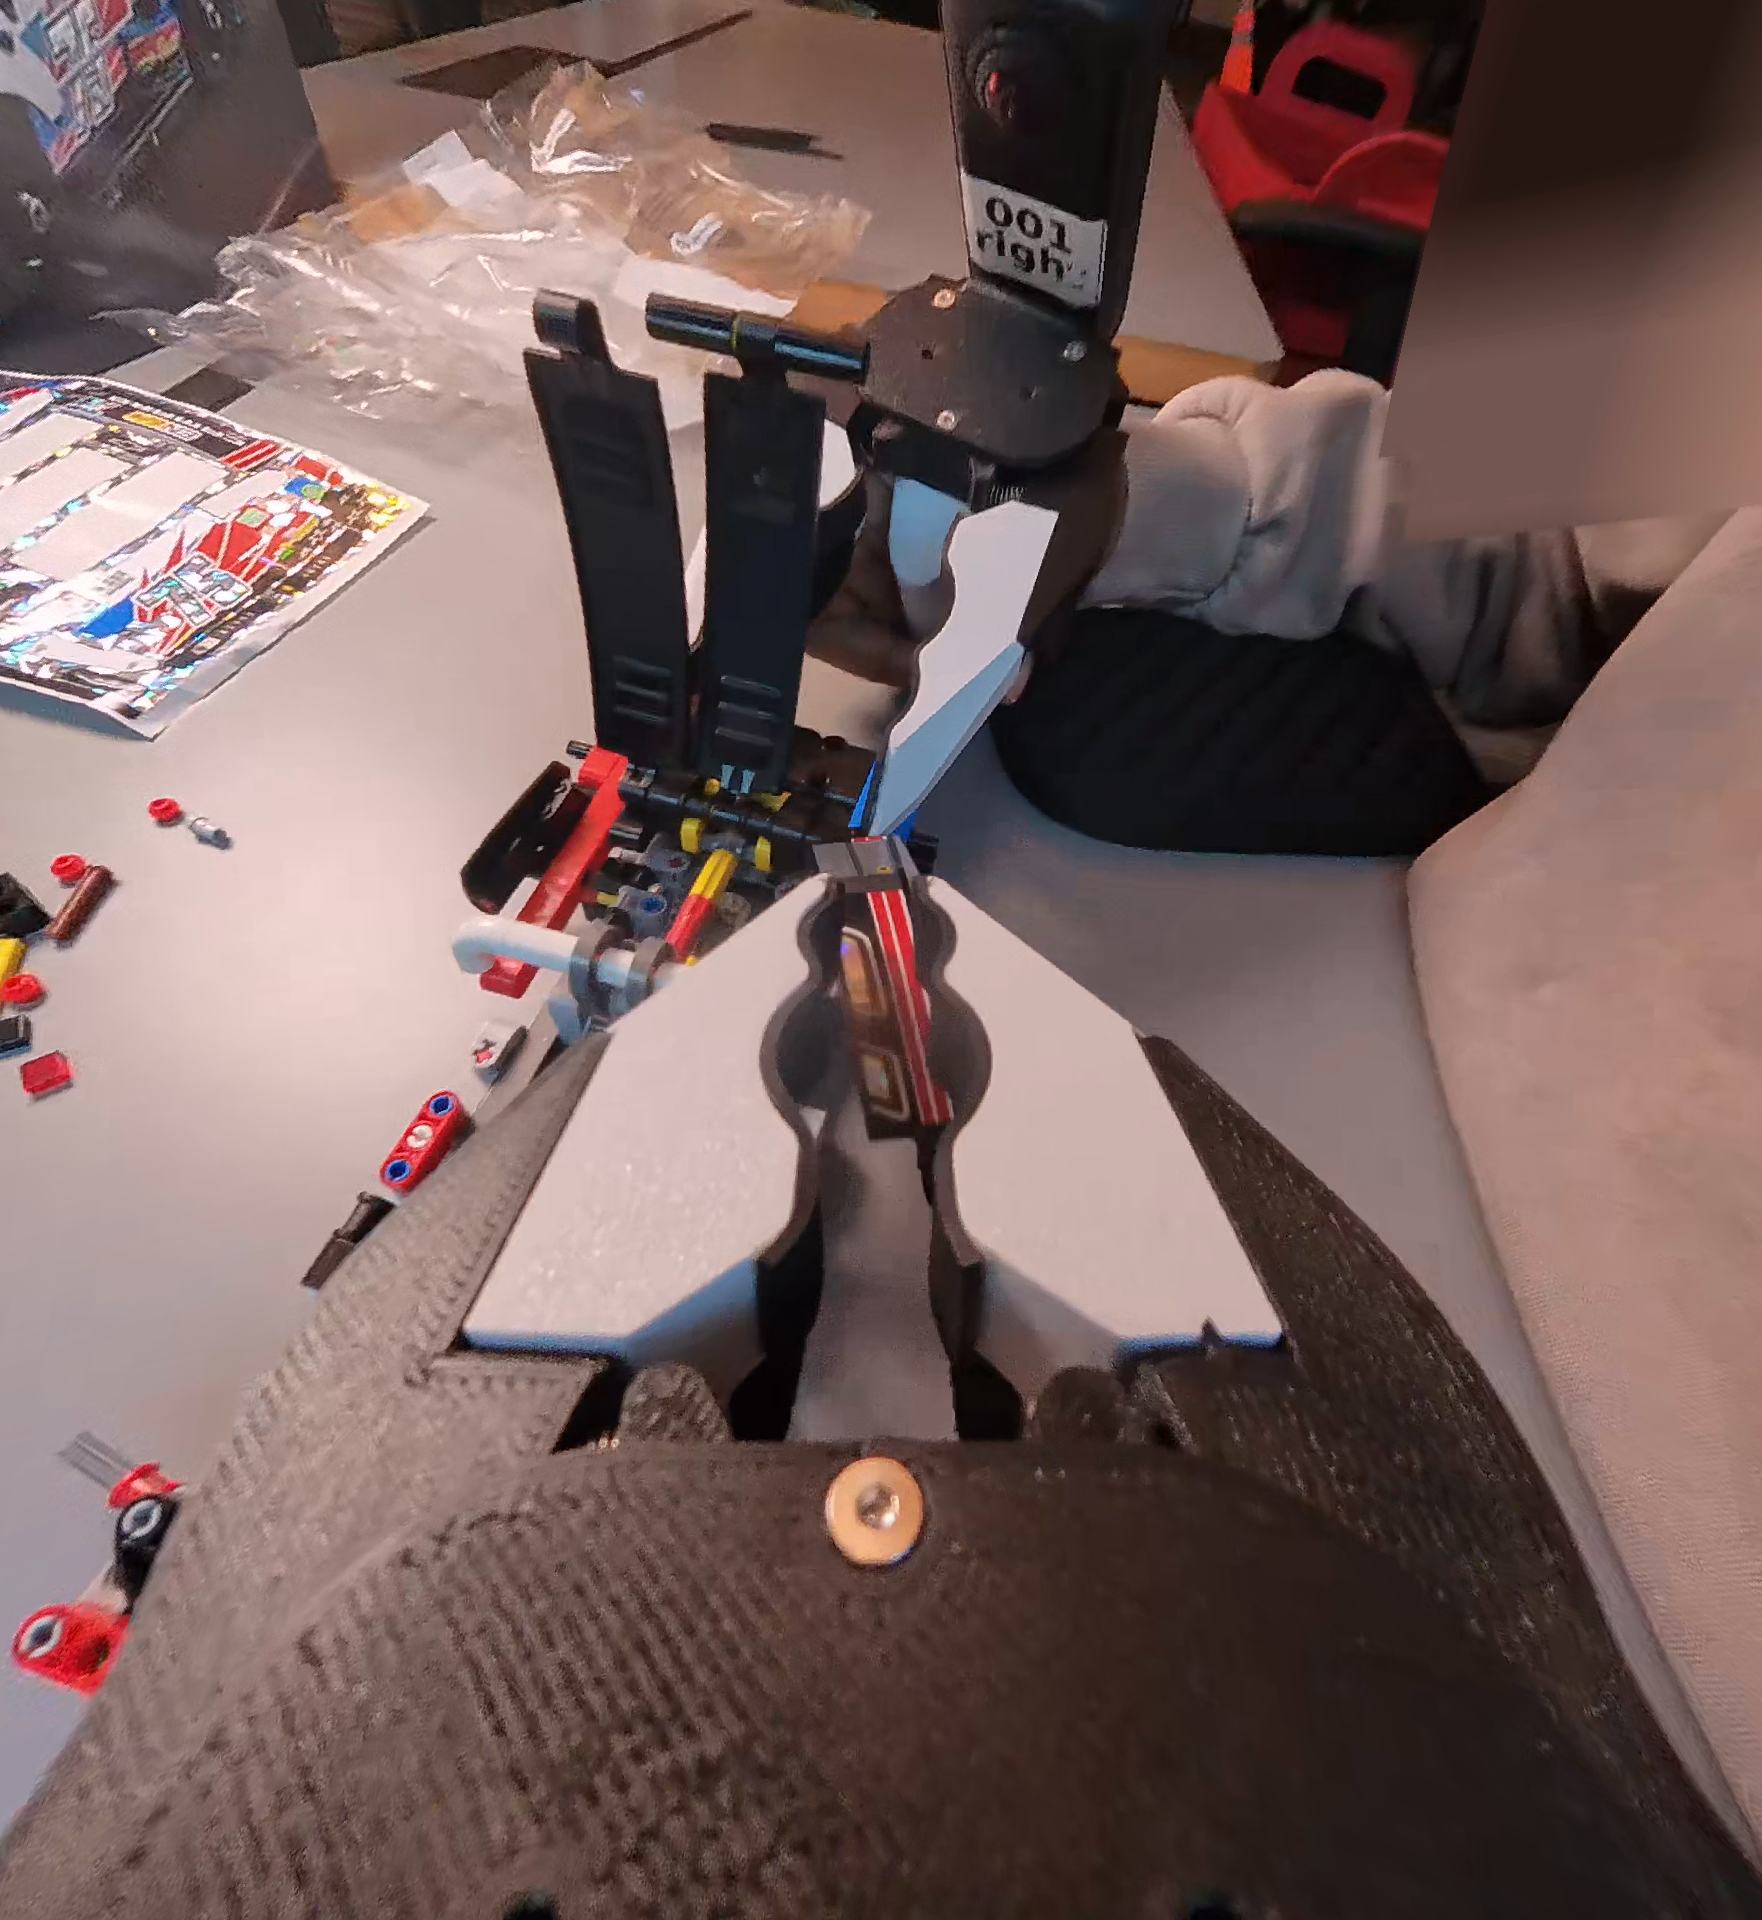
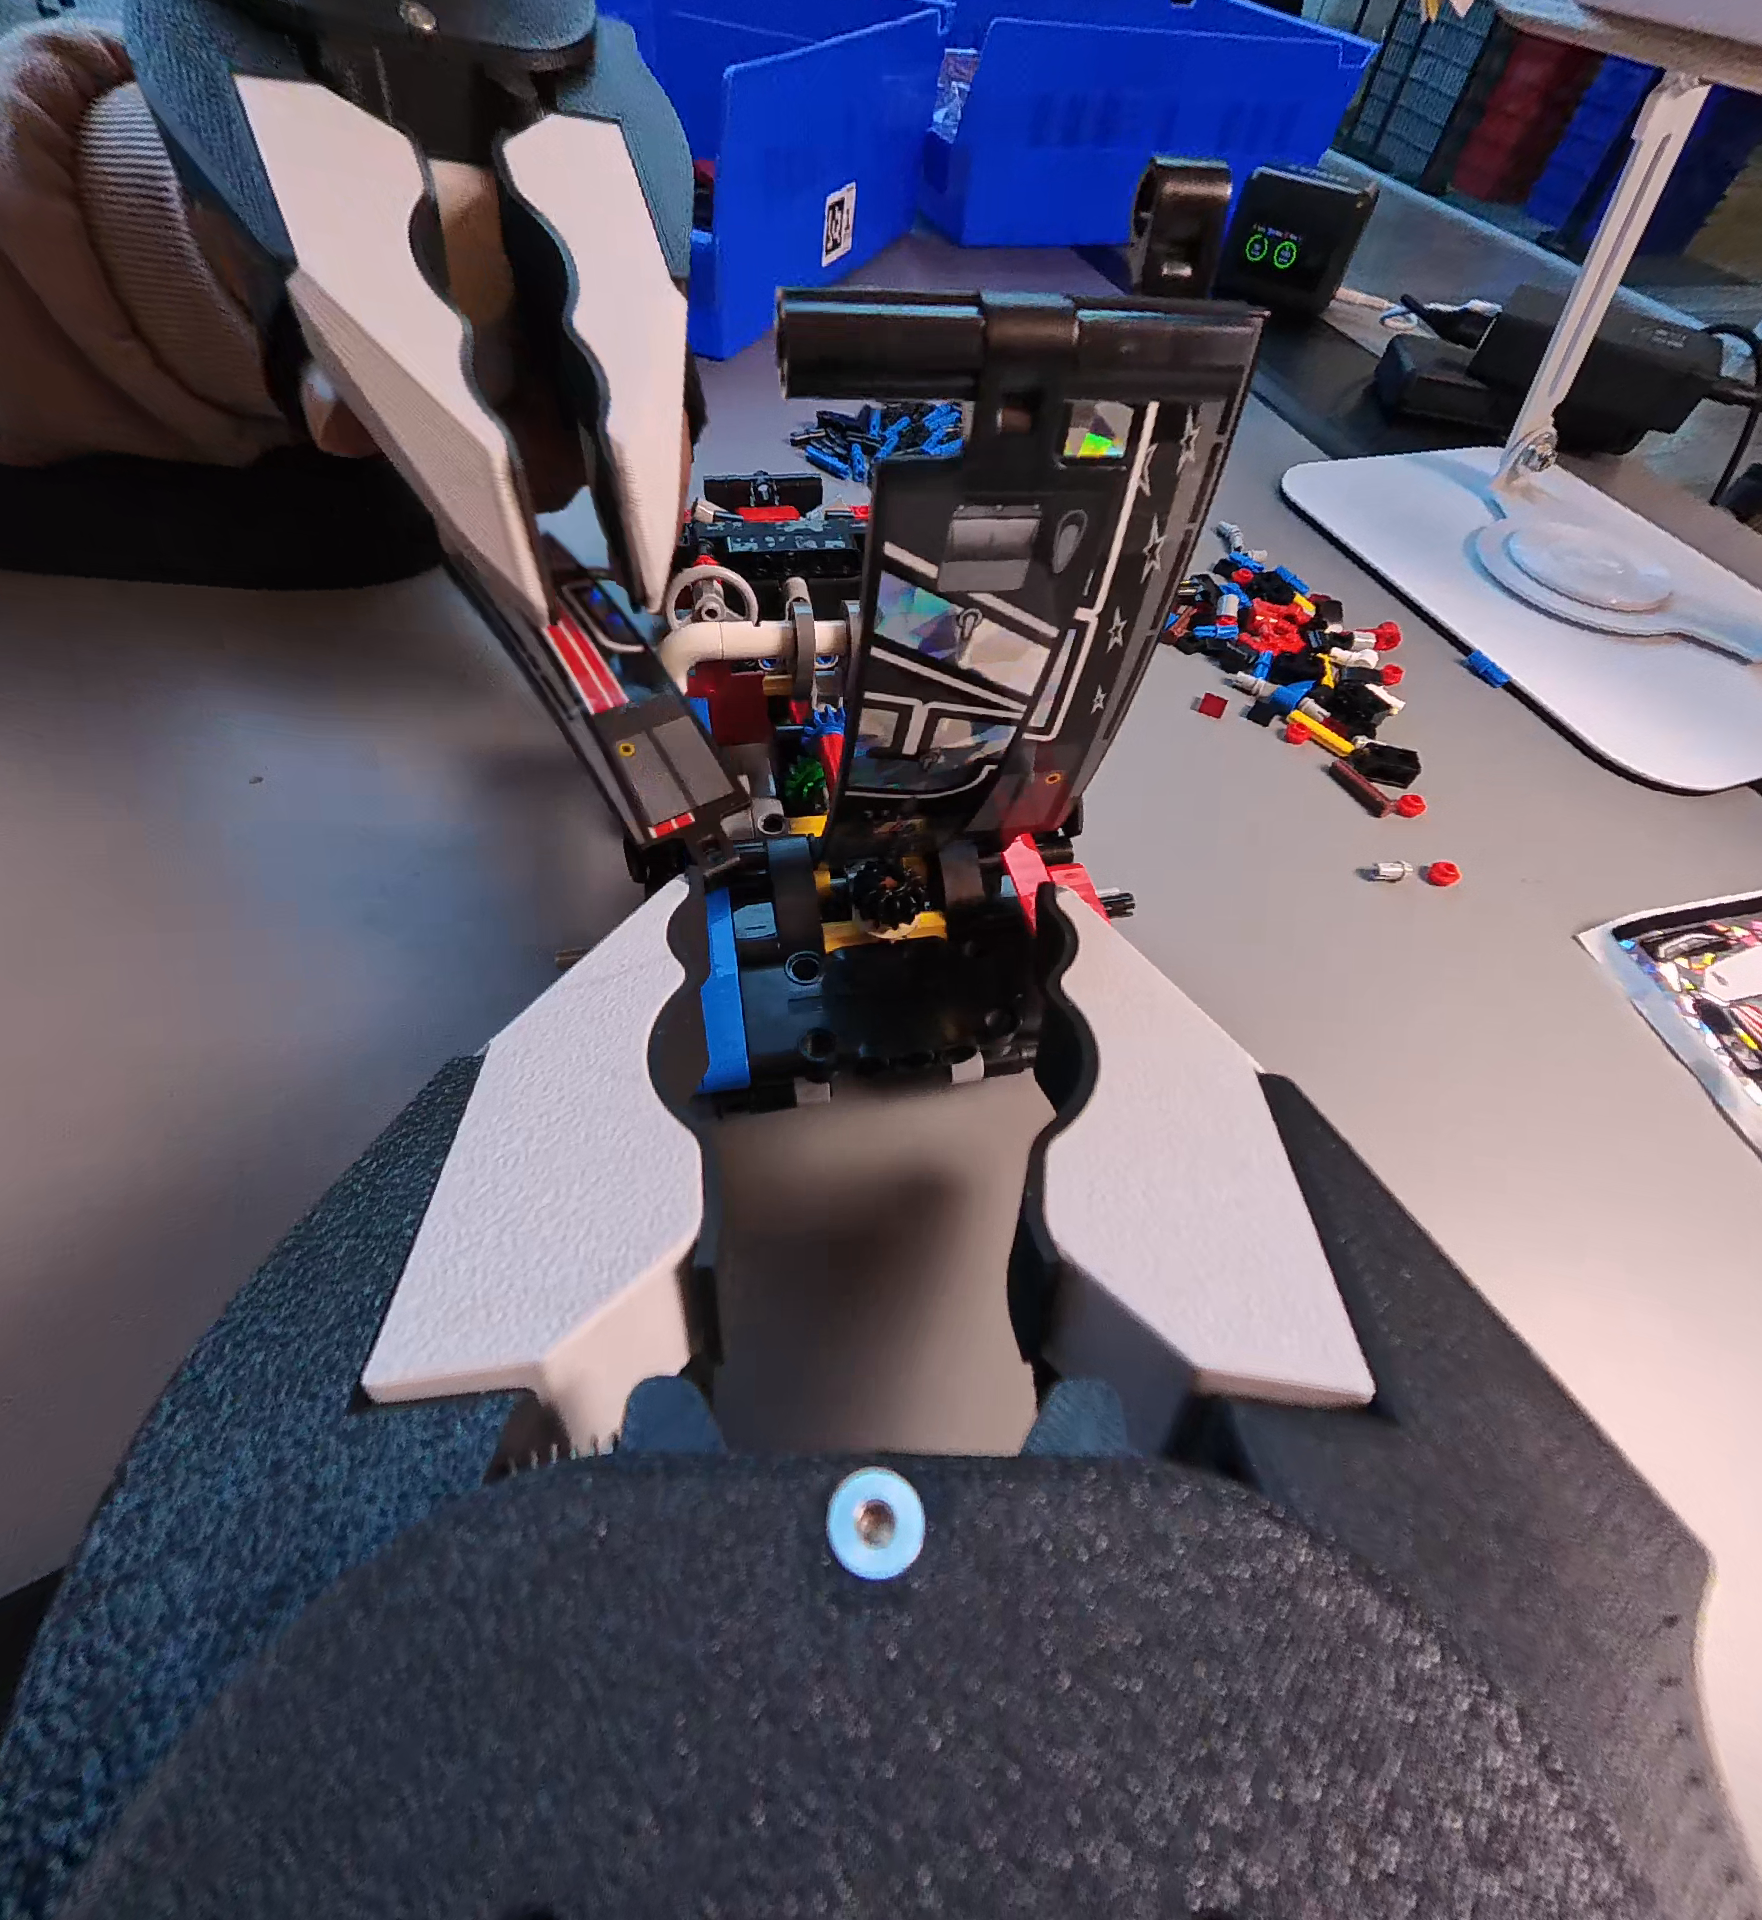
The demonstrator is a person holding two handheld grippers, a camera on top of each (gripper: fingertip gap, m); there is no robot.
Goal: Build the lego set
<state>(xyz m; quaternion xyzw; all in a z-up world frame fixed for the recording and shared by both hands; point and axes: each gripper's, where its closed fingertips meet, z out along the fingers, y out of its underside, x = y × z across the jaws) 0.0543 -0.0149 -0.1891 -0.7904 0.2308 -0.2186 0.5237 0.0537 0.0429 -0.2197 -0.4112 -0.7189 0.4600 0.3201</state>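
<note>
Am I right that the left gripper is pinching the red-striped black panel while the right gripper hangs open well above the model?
Not quite. The left gripper does pinch the red-striped black panel, but the right gripper is not above the model: the right wrist view shows its fingers down on either side of the lego model's black base, bracing it.

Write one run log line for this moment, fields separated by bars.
stage: attaching panel | left tongs: shut on black red-striped stickered panel | right tongs: gripping black, red and blue lego car chassis | loose bricks: untouched
</note>
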